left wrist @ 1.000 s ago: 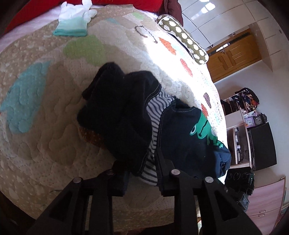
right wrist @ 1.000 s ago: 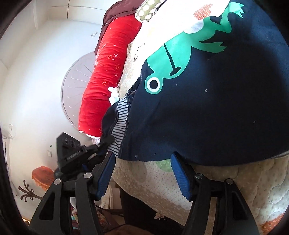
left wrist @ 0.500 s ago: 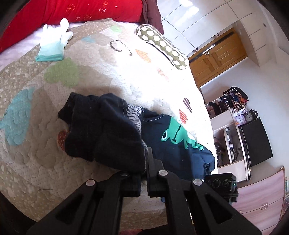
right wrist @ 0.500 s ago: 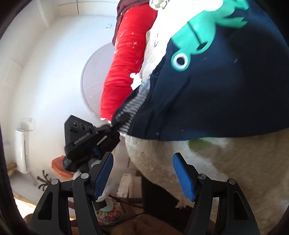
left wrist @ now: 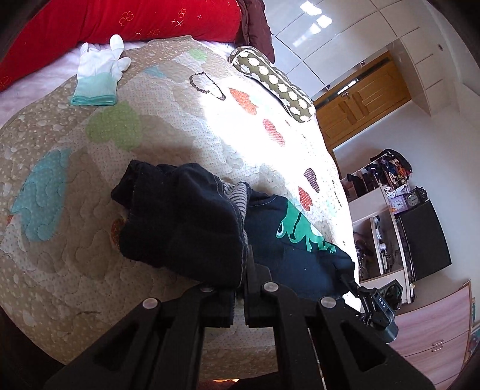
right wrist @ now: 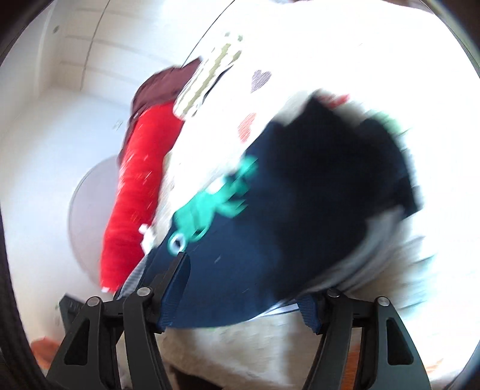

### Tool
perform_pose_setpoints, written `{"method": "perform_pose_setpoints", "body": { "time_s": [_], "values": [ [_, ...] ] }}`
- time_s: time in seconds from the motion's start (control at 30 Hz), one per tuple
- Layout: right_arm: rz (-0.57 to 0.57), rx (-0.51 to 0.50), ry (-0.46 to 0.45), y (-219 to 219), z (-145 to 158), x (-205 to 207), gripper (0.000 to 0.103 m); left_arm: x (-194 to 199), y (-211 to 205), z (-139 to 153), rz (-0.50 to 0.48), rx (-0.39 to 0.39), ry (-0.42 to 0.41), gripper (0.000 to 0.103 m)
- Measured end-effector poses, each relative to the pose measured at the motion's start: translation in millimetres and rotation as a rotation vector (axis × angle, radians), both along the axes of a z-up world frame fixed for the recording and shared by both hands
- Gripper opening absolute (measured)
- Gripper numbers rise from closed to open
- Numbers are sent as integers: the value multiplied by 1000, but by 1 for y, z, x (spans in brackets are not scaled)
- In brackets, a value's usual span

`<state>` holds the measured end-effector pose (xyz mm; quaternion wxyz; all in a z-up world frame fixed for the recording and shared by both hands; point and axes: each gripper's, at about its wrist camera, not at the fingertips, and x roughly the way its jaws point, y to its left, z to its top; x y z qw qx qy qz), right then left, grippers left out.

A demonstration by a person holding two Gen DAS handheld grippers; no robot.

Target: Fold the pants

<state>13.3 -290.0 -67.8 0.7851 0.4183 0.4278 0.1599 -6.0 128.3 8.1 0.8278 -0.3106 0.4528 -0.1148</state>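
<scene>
Navy cotton pants (left wrist: 186,222), green frog print, bunched on quilted bed (left wrist: 60,270) | left gripper (left wrist: 240,288) fingers clamped on pants | right gripper (right wrist: 244,288) fingers apart, closing around pants edge

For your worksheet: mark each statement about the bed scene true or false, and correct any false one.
1. The left hand-held gripper is shut on the dark pants. True.
2. A white glove lies on the quilt near the red pillow. True.
3. The pants carry a yellow duck print. False: it is a green frog.
4. The right hand-held gripper is fully shut. False: its jaws stand apart, closing, with pants fabric between them.
5. The pants lie neatly folded. False: they are bunched.
</scene>
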Motion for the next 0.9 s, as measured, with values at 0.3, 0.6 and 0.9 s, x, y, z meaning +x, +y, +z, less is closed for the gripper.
{"method": "perform_pose_setpoints", "body": {
  "time_s": [0.3, 0.6, 0.9],
  "values": [
    [8, -62, -24, -12, 32, 23, 5, 38, 5, 14, 16, 5, -7, 3],
    [-18, -111, 35, -14, 50, 133, 5, 177, 10, 2, 55, 98, 73, 4],
    [-13, -263, 135, 1, 16, 226, 40, 242, 37, -51, 29, -74, 207, 22]
  ]
}}
